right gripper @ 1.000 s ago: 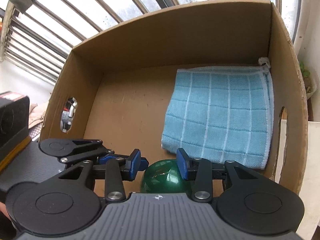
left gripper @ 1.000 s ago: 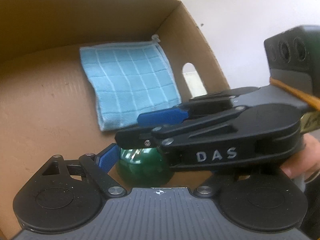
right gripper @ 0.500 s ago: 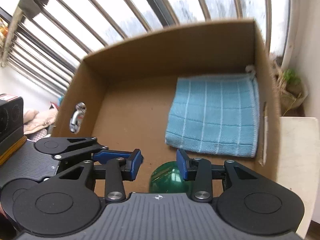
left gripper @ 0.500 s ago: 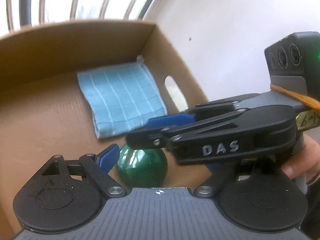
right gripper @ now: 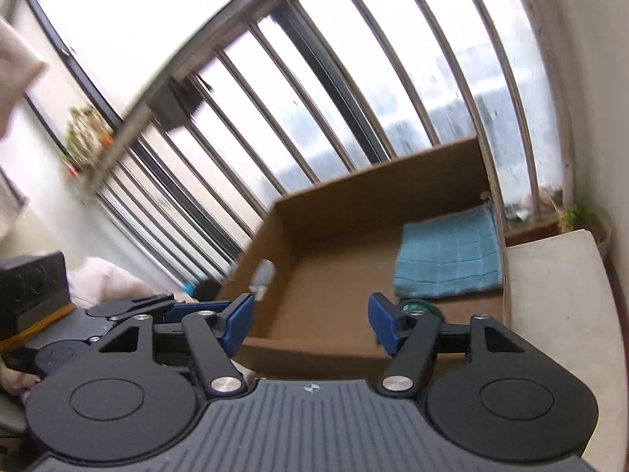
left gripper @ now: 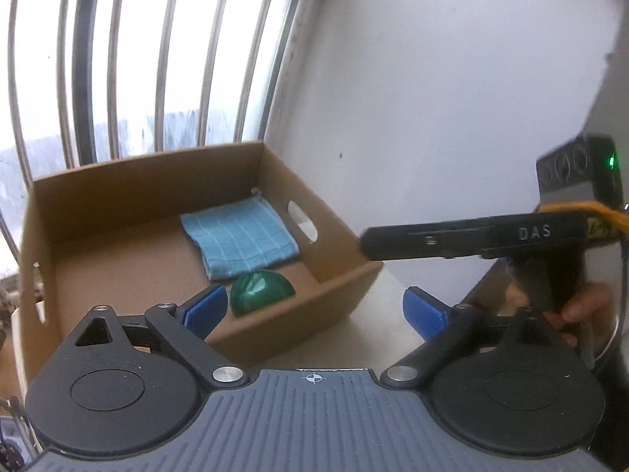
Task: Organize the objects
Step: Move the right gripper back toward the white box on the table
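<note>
Blue-padded left claw [left gripper: 314, 308] and right claw [right gripper: 310, 324] both opening, holding nothing.

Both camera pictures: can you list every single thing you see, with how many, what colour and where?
open cardboard box: one, brown, on the pale table by the window.
folded checked cloth: one, light blue, on the box floor, far right corner.
shiny round ball: one, dark green, on the box floor, by the cloth's near edge.
pale table: one, off-white, under the box.
barred window: one, metal bars, behind the box.
left gripper: one, black with blue pads, jaws opening, nothing between them.
right gripper: one, same colours, jaws opening, empty.
</note>
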`<state>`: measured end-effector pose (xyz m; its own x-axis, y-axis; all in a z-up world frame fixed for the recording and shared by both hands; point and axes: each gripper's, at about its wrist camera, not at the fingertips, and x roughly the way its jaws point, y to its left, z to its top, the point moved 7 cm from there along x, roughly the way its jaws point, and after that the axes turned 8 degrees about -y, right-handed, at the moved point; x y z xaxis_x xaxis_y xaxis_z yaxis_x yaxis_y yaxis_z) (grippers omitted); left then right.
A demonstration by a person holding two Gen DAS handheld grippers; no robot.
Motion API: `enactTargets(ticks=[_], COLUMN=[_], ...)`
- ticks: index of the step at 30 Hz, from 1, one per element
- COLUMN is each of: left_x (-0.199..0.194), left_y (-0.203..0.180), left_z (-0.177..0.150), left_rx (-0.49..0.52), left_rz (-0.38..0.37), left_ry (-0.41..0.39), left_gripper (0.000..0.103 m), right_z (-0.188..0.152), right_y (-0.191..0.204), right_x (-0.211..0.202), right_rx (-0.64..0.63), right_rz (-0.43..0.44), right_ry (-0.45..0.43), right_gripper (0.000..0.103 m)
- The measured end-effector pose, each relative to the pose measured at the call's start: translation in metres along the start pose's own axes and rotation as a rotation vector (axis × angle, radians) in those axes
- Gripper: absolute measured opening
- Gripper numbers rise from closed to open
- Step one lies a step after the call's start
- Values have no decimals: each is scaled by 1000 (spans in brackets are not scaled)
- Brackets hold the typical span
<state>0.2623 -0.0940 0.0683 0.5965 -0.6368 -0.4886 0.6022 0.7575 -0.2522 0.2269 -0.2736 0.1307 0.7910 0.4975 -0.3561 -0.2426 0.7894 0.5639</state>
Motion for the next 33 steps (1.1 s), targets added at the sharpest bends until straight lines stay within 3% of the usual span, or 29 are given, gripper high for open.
enactTargets(ticks=[4,9,18,26,33], left_x=[-20,-28,-23,-14,8], left_y=[-2,9,40,60,62], left_z=[-38,-78,-115,-140,-154], left_rx=[36,66,8,-16,-29], left_rz=[63,180,255,251,214], left_ry=[-64,-108,-147,-86,-32], left_gripper=[99,100,101,101,101], right_z=[-41,-84,-123,-150,-153], right_y=[4,-2,6,-2,-8], right_x=[-17,-7,30,66,92], right_rx=[22,91,127,169,171], right_rz=[28,26,-18,-51,-51], right_ry=[-33,-28,13,73,122], right_gripper=[71,71,71,69,62])
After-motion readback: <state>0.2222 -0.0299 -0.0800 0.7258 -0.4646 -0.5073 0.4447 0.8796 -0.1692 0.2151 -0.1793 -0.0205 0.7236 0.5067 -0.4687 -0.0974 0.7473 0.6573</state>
